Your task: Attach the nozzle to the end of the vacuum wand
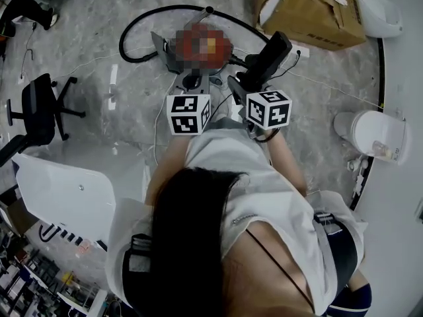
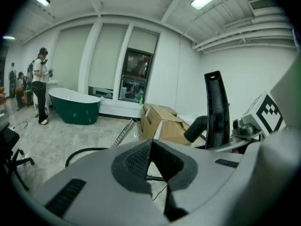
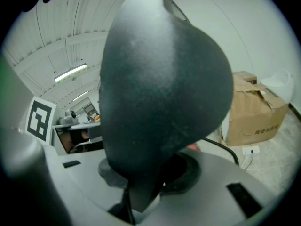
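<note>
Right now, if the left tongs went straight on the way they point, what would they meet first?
Probably the cardboard box, which sits straight past the shut, empty left tongs. They tilt downward, though, so the floor short of it may come first; depth is unclear.

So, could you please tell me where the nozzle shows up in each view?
Head view: nozzle, just right of centre, near the top.
Left gripper view: upright, right of centre.
Right gripper view: fills the centre, close up.
Shared landmark: the box.
</note>
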`<action>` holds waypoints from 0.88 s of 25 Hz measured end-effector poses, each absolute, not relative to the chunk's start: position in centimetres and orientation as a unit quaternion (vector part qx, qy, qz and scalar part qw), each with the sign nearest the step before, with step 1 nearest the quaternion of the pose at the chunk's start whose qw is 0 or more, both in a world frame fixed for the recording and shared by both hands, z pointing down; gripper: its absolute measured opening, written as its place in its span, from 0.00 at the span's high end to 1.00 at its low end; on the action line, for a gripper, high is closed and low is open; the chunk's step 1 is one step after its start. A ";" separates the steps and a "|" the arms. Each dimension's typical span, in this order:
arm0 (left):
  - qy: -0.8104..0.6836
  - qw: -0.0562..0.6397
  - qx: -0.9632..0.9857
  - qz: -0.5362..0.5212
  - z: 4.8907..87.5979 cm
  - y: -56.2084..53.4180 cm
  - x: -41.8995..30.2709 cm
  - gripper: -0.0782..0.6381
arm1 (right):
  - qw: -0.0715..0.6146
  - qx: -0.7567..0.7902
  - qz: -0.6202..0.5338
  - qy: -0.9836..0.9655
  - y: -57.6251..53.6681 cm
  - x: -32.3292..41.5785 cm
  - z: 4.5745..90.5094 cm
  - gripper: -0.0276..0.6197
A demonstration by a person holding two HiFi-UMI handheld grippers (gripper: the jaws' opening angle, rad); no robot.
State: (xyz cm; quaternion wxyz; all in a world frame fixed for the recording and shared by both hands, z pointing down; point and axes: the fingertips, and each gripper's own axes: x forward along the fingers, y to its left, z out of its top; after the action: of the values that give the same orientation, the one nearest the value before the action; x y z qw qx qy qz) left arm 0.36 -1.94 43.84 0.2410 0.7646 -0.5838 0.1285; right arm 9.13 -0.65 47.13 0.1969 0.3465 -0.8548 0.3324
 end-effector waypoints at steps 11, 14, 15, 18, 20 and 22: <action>-0.575 0.239 0.769 0.145 44.7 -7.7 -3.2 0.89 | 0.174 0.319 0.334 -0.870 -6.4 5.3 45.7 0.77; -0.570 0.242 0.770 0.151 45.2 -9.2 -4.2 0.89 | 0.175 0.317 0.335 -0.870 -7.6 4.5 45.7 0.77; -0.568 0.243 0.771 0.153 45.4 -9.7 -4.5 0.89 | 0.176 0.318 0.337 -0.869 -8.0 4.3 45.7 0.77; -0.557 0.248 0.777 0.159 45.8 -11.4 -5.2 0.89 | 0.174 0.320 0.342 -0.866 -9.3 3.5 45.7 0.77; -0.552 0.247 0.780 0.162 45.9 -12.4 -5.5 0.89 | 0.173 0.323 0.345 -0.864 -10.1 3.2 45.6 0.77; -0.547 0.244 0.783 0.170 46.3 -13.2 -5.7 0.89 | 0.175 0.327 0.346 -0.862 -10.8 3.1 45.8 0.77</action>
State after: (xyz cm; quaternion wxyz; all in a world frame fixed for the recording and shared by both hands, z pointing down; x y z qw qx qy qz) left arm -5.65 -13.21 46.27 0.2442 0.7827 -0.5468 0.1697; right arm 3.11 -10.77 45.81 0.1746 0.3273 -0.8620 0.3456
